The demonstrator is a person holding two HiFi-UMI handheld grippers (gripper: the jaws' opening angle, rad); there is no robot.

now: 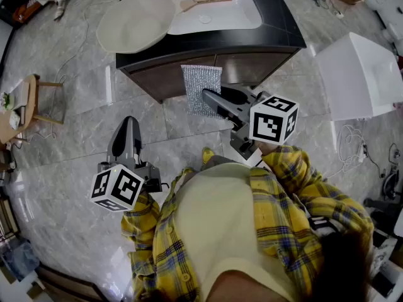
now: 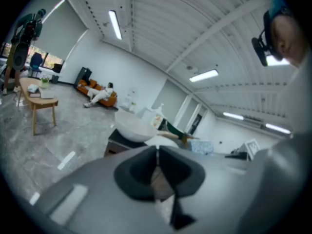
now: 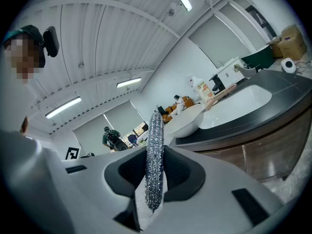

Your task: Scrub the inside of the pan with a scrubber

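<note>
Dark counter (image 1: 281, 25) holds white sink (image 1: 240, 14); wooden side table (image 1: 29, 115) left; white box (image 1: 362, 74) right.

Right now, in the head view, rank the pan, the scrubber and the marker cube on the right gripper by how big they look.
1. Pan, clearly the largest.
2. Scrubber and marker cube: they look about alike, and the cube sits nearer the camera, so I won't rank them.

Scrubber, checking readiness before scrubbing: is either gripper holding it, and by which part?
The right gripper clamps the silver scrubber by its near edge; the left gripper is shut, empty.
</note>
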